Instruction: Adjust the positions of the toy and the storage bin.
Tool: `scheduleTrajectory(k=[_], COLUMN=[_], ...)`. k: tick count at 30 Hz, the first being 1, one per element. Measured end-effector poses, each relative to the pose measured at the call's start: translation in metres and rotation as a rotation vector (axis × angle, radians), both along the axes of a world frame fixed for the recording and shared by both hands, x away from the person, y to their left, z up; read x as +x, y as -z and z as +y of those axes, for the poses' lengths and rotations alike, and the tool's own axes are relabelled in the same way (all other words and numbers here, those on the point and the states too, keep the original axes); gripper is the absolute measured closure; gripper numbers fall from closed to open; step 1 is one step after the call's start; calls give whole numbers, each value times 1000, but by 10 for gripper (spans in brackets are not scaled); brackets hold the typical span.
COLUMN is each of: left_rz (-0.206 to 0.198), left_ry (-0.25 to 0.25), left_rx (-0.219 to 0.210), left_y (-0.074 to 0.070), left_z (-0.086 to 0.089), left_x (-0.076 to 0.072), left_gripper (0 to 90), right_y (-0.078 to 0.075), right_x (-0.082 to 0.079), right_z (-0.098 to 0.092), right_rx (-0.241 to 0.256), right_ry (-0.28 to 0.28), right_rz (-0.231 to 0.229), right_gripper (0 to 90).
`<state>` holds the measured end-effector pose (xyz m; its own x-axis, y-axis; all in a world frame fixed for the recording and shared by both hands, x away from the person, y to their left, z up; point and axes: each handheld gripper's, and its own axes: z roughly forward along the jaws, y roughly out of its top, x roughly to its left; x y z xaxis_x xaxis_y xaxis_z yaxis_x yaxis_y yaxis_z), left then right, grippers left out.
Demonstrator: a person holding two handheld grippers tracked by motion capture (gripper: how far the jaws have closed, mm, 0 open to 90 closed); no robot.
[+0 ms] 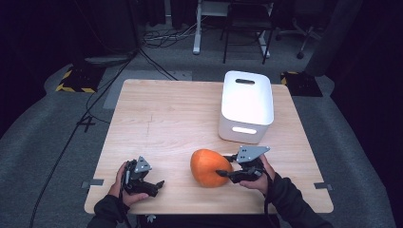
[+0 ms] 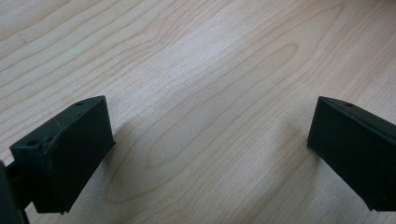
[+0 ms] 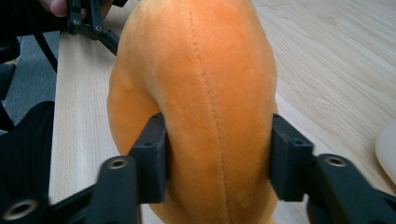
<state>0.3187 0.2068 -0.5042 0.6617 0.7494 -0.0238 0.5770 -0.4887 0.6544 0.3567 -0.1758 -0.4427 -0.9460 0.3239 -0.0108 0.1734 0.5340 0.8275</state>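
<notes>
An orange plush ball [image 1: 207, 167] lies on the wooden table [image 1: 161, 118] near its front edge, just right of centre. My right gripper [image 1: 227, 166] has its two jaws pressed against both sides of the orange plush ball [image 3: 205, 93], shut on it; a seam runs down the plush between the jaws. My left gripper [image 1: 154, 185] rests low at the front left of the table, held by a hand. In the left gripper view its jaws stand wide apart over bare wood, my left gripper [image 2: 210, 144] open and holding nothing.
A white plastic bin [image 1: 247, 105] with handle slots stands upside down on the right half of the table, just behind the right gripper. Cables, chairs and a desk leg lie on the grey floor beyond the table's far edge.
</notes>
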Motion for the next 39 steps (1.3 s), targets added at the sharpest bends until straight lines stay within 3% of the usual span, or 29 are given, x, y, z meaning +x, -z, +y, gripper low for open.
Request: scheduleTrajectory(k=[5,10,16,21,25,27,30,32,34,37,39], left_rz=[-2,0,1,0,8,-11,-26,-51,-63,-92,-99], left_ry=[0,0,-18,-3,32,40,88,104,142,179,198], left_rx=[2,0,2,6,10,18,-9,-3,-34,-57,-101], left_y=[0,0,0,-1,-2,-3,-7,-11,-16,-26,-34], left_z=[0,0,-4,-9,-15,-18,-25,-34,-42,-57,-66], left_x=[0,0,1,7,16,22,30,34,40,50,58], left_gripper=[3,4,5,6,7,28,229,151,200,167,195], right_y=[6,7,13,18,22,22,23,25,25,25,26], right_x=[2,3,0,-3,-6,-8,-13,-15,-18,-22,-23], right_z=[-24,-56,-103,-141,-169,-177,-190,-196,-199,-203,-206], right_rx=[39,59,94,112,127,129,140,161,155,146,143], right_ry=[26,112,205,279,349,383,442,464,479,498,507], right_rz=[15,3,20,33,37,29,24,28,21,15,10], right_gripper=[550,554,551,549,548,548,548,545,543,542,541])
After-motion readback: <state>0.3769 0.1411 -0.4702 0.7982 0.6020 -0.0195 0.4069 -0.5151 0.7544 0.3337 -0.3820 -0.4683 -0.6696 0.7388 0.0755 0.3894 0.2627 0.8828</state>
